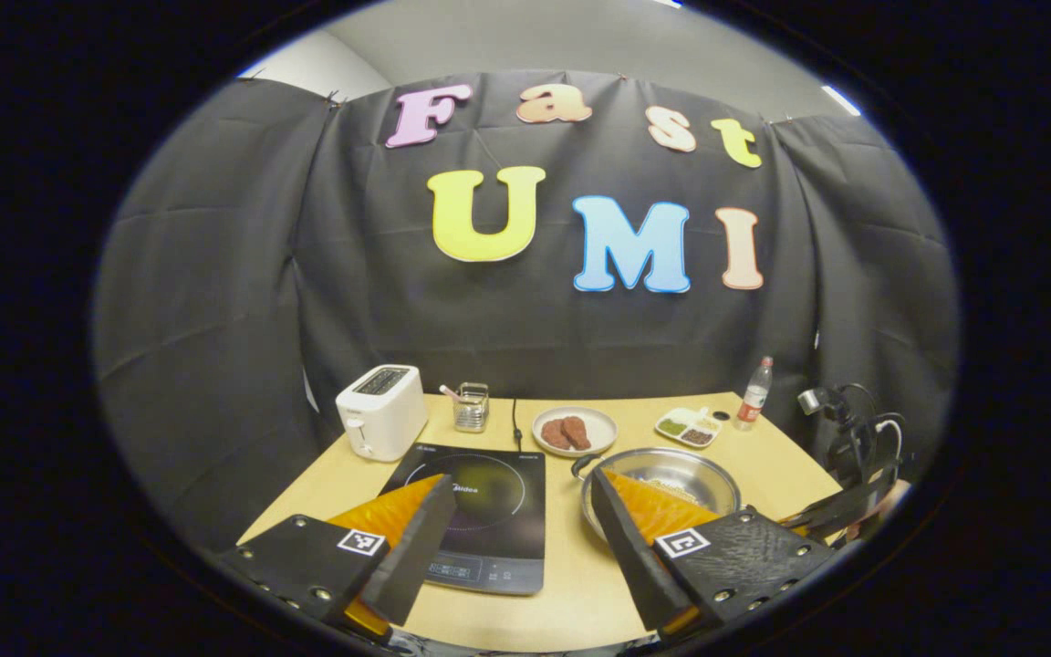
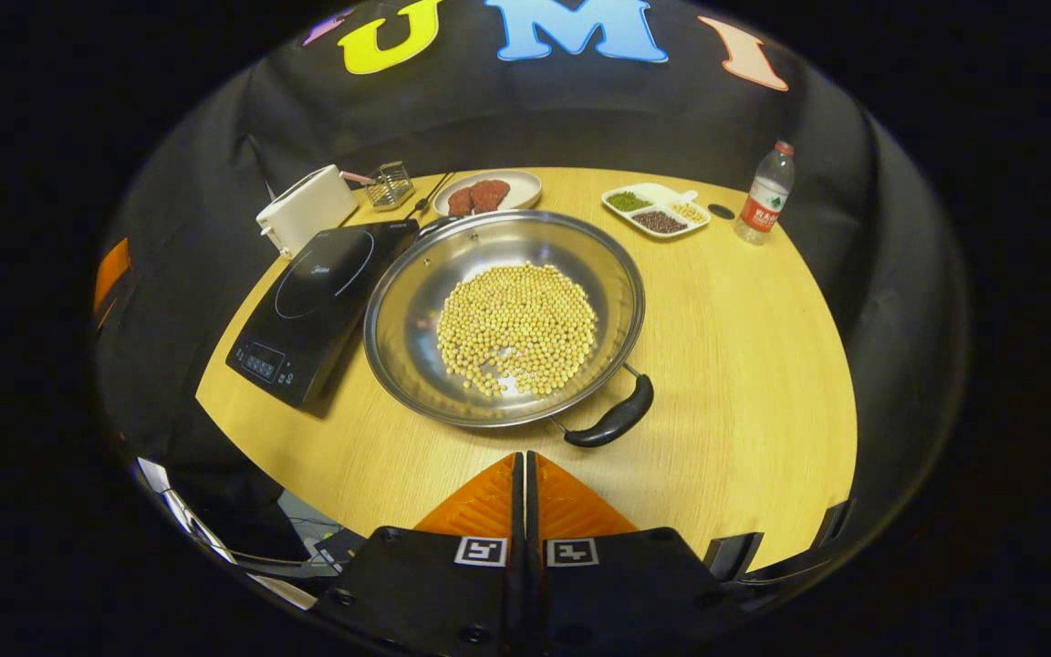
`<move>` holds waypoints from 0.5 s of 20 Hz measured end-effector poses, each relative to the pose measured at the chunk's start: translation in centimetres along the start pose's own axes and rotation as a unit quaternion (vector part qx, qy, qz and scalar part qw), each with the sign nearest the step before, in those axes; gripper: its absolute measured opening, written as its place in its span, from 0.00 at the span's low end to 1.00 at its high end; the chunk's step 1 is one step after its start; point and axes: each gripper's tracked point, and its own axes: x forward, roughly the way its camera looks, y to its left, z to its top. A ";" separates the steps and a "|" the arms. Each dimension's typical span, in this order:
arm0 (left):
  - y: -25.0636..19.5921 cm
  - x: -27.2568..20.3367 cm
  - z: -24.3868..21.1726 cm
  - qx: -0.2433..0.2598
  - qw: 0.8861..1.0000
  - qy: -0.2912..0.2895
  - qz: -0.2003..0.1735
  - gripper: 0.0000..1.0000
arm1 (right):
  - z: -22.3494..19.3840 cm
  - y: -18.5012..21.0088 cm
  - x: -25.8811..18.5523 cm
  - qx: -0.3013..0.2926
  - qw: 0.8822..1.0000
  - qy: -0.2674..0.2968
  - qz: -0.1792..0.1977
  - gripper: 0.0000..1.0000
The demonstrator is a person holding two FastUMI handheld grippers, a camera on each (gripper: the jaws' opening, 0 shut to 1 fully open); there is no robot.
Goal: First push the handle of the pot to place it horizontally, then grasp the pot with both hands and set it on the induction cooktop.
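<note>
Wooden tabletop (image 2: 744,365) carries the steel pot (image 2: 416,328) of soybeans beside the induction cooktop (image 2: 306,301). Its black handle (image 2: 612,422), skewed, lies just ahead-right of the right gripper (image 2: 524,484), fingers pressed together; the left gripper (image 1: 521,520) is held spread.

silver pot (image 2: 416,310) with yellow beans (image 2: 518,328), black cooktop (image 2: 320,297), white toaster (image 2: 306,212)

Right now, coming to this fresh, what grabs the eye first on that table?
The big steel pot full of pale yellow beans in the middle of the wooden table, one black handle pointing at the shut right gripper. Left of it sits a black induction cooktop, with a white toaster behind.
</note>
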 end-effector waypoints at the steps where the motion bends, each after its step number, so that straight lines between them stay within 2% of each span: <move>1: -0.4 -0.1 0.0 0.000 1.000 0.004 0.005 0.88 | -0.3 -0.1 0.6 -0.001 1.000 0.009 0.009 0.01; 7: -2.4 -1.1 -0.4 0.007 0.999 0.019 0.035 0.89 | -0.5 -0.4 3.9 -0.017 0.998 0.044 0.043 0.02; 10: -2.7 -1.5 -1.1 0.006 0.998 0.030 0.052 0.92 | -0.1 -1.1 5.3 -0.017 0.998 0.051 0.042 0.02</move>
